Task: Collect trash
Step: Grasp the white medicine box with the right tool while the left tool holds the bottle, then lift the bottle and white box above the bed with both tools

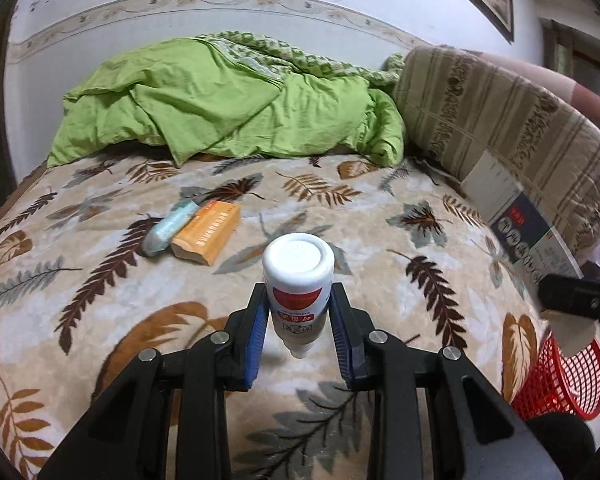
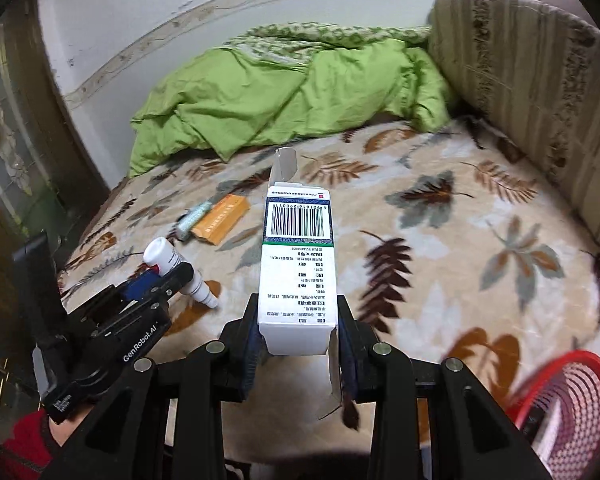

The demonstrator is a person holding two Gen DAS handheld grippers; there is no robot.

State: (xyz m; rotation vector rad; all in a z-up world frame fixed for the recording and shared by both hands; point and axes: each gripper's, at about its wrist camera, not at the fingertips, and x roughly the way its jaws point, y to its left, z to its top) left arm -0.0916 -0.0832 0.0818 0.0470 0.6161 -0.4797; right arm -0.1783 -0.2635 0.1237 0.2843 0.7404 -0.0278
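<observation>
Both grippers are loaded: the left gripper [image 1: 298,312] pinches a small white bottle [image 1: 298,280] and the right gripper [image 2: 298,320] clamps a white carton [image 2: 298,256] at its open bottom end, so I'd guess the flaps could crumple and let it slip. The red basket [image 2: 572,396] sits lower right; a rushed drop might miss it. An orange box [image 1: 208,236] and a pale tube [image 1: 170,228] lie mid-bed, nothing blocking them

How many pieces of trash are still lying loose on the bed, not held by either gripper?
2: an orange box and a pale teal tube touching its left side, mid-bed before the green quilt. More could be hidden under the quilt.
</observation>
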